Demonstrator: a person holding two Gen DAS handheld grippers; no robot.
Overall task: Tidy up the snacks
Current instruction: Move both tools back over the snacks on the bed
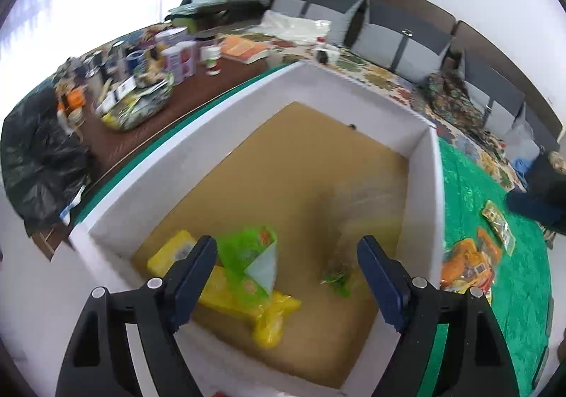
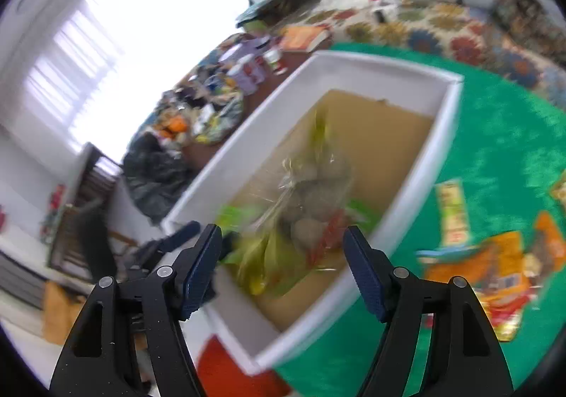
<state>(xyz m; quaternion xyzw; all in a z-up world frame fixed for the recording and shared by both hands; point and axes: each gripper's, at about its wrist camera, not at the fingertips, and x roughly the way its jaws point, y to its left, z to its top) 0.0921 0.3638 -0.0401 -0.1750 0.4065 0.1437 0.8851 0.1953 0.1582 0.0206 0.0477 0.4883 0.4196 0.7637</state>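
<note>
Home living room. At twelve to two o'clock in the left wrist view, a long sofa with grey and dark back cushions (image 1: 406,40) runs along a white wall, its seat under a flower-patterned throw (image 1: 375,73). At ten o'clock, a bright window with slatted blinds (image 2: 116,43) in the right wrist view. Brown wooden table (image 1: 215,86) at eleven o'clock, crowded with tins, jars (image 1: 177,57) and an orange-covered book (image 1: 246,48). Crumpled black plastic bag (image 1: 39,167) at nine o'clock. Green textured tablecloth (image 1: 470,185) at three o'clock.

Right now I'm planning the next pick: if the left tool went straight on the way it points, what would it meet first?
Probably the green snack bag lying on the yellow packets inside the white box; depth is unclear.
</note>
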